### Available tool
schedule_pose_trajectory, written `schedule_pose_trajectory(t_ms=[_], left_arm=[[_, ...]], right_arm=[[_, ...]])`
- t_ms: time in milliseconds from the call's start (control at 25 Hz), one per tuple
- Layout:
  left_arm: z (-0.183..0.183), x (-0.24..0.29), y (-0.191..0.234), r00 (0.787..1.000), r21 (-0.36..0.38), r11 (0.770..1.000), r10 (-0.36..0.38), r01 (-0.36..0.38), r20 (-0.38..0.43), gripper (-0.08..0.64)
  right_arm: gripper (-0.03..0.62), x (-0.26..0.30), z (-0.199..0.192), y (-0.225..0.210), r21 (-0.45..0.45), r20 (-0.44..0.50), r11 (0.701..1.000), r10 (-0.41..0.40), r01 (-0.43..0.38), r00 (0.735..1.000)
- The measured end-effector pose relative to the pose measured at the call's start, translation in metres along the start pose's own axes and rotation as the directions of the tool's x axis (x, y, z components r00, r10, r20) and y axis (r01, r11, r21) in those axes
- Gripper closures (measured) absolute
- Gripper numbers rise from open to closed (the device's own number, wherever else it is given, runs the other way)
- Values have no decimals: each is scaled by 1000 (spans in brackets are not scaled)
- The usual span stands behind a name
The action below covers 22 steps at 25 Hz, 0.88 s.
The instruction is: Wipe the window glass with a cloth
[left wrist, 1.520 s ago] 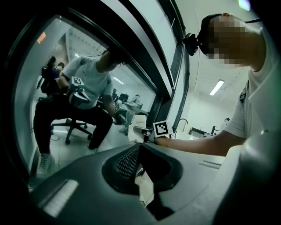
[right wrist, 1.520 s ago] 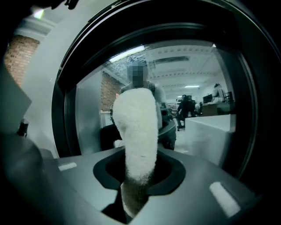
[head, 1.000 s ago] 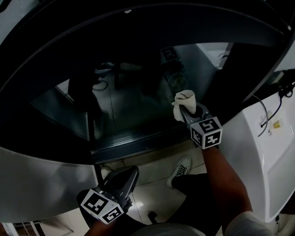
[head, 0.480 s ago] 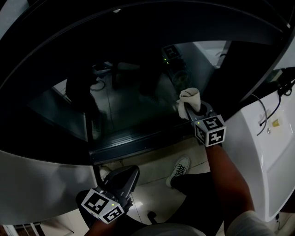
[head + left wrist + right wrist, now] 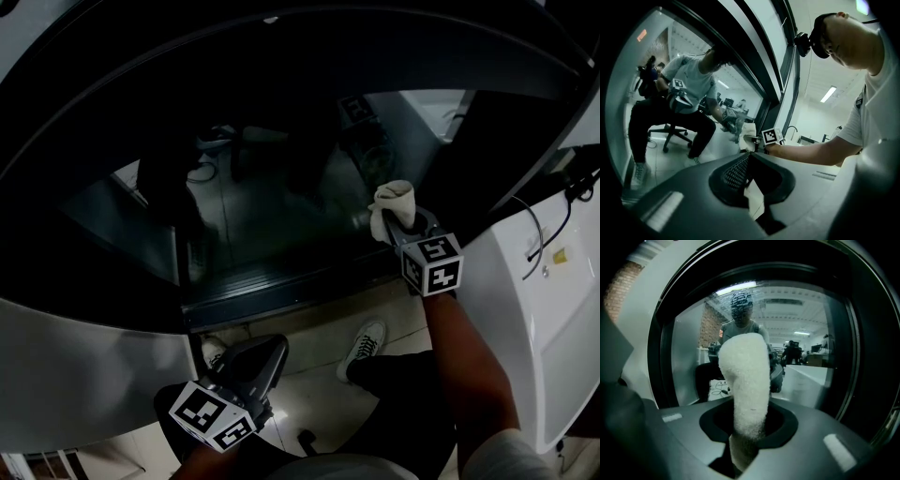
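Fingers of right gripper (image 5: 743, 448) clamping cloth (image 5: 744, 376), its length pointing at window glass (image 5: 806, 329).

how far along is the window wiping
Done: the right gripper is shut on the cloth. In hand: the cloth is up at the glass, near its right edge. Remaining: how much glass is wiped can't be told; the left gripper hangs low, shut and empty.

No readable text or labels.

One cloth (image 5: 391, 202), one window glass (image 5: 272, 230), and two hand-held grippers, left (image 5: 272, 352) and right (image 5: 401, 232).
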<state>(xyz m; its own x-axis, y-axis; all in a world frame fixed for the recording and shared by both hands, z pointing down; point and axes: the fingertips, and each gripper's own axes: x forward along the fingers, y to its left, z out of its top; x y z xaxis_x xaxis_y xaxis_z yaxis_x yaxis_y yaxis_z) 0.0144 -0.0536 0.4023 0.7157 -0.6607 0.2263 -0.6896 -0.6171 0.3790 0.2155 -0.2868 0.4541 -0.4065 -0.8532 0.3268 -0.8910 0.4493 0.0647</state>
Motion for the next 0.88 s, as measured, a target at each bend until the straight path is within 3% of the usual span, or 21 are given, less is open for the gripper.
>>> schedule_pose_trajectory(t_ms=[400, 880], left_arm=[[8, -24, 0, 999, 8, 1000, 25, -25, 27, 543], [18, -39, -6, 997, 16, 1000, 25, -26, 70, 543]], right_arm=[[500, -9, 6, 8, -131, -69, 990, -51, 41, 996], [500, -51, 41, 41, -259, -7, 966, -33, 30, 999]])
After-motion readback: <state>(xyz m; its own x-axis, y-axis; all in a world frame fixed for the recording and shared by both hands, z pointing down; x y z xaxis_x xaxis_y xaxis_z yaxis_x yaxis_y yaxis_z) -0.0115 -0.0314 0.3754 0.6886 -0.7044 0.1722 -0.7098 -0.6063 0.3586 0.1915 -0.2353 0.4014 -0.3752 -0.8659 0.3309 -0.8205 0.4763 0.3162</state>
